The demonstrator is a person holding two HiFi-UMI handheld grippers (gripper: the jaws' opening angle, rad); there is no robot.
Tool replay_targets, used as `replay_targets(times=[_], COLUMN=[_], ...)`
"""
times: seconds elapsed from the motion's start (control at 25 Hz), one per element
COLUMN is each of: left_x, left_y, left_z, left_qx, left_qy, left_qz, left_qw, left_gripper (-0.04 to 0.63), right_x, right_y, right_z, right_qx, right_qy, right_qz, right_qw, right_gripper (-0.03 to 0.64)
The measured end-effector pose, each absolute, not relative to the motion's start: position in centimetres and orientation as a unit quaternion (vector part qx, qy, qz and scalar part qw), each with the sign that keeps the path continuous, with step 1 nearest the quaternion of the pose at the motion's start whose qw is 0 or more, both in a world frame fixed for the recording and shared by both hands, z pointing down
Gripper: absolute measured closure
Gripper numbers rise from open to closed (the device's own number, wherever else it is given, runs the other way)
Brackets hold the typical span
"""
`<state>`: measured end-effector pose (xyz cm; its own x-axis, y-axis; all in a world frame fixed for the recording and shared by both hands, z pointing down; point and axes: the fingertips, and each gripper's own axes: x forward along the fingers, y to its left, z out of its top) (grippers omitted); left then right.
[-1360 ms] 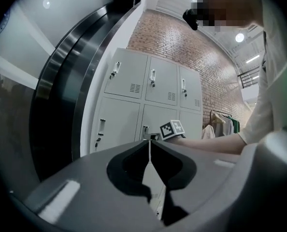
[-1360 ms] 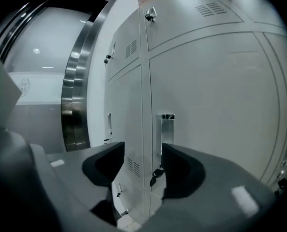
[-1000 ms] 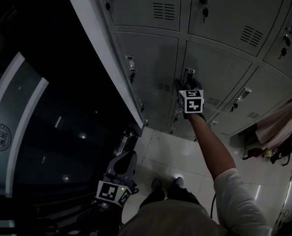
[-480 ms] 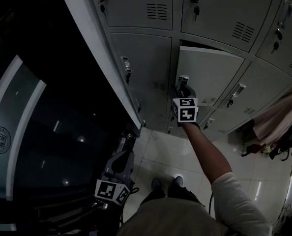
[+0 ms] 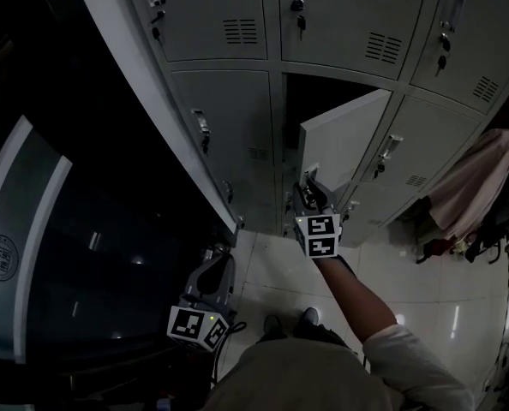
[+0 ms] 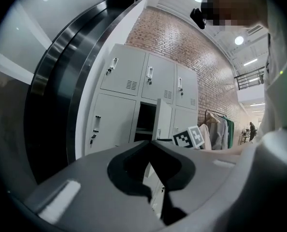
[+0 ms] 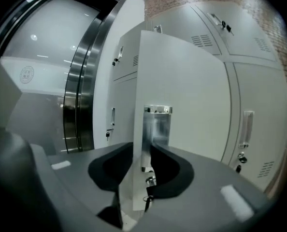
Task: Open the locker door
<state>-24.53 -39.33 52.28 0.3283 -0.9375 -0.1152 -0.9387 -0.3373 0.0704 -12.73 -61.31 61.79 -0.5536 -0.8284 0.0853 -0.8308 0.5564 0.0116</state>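
Observation:
The grey locker door (image 5: 340, 139) stands swung out from its dark compartment (image 5: 310, 101) in the middle row. My right gripper (image 5: 310, 188) is at the door's free edge, its jaws closing. In the right gripper view the door edge and the metal handle (image 7: 157, 124) fill the gap between the jaws of my right gripper (image 7: 142, 146); a key hangs below. My left gripper (image 5: 224, 259) hangs low at my left side, away from the lockers. Its jaws are closing with nothing between them, and in the left gripper view the tips of my left gripper (image 6: 150, 143) meet. The open door (image 6: 164, 122) shows beyond them.
Closed lockers (image 5: 229, 127) with handles and keys surround the open one. A dark curved glass wall (image 5: 49, 229) stands to the left. Clothes (image 5: 469, 187) hang at the right. Pale floor tiles (image 5: 280, 268) lie below, with my shoes (image 5: 289, 319) on them.
The locker door went from closed to swung wide open. My right gripper moved down and back toward me with the door's edge. The left gripper stayed put.

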Motion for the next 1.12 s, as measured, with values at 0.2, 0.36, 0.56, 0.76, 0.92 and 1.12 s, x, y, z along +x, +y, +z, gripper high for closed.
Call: replay_targets(times=[0.2, 0.36, 0.56, 0.76, 0.92, 1.12], left_x=[-23.0, -21.4, -19.6, -17.5, -16.7, -16.6], left_y=[-39.5, -39.6, -39.7, -39.9, -39.7, -39.9], left_z=[51.4, 50.7, 50.3, 49.8, 49.0, 48.8], left_qx=[-0.824, -0.833, -0.845, -0.855, -0.857, -0.852], left_qy=[0.563, 0.548, 0.531, 0.514, 0.511, 0.521], left_qz=[0.068, 0.068, 0.066, 0.065, 0.062, 0.057], left_qw=[0.005, 0.003, -0.001, 0.000, 0.003, 0.001], left_gripper=[0.543, 0.543, 0.543, 0.543, 0.543, 0.543], right_x=[-8.3, -4.4, -0.1, 3.4, 5.7, 6.3], right_y=[-57.3, -55.0, -53.1, -52.1, -51.8, -51.8], right_z=[61.3, 61.1, 60.9, 61.0, 60.9, 60.8], right_qx=[0.503, 0.521, 0.545, 0.561, 0.573, 0.564], right_qy=[-0.864, -0.853, -0.838, -0.827, -0.819, -0.825], right_qz=[-0.009, 0.001, 0.008, 0.012, 0.024, 0.032], right_qw=[0.022, 0.018, 0.016, 0.012, 0.010, 0.010], right_gripper=[0.489, 0.472, 0.494, 0.558, 0.563, 0.563])
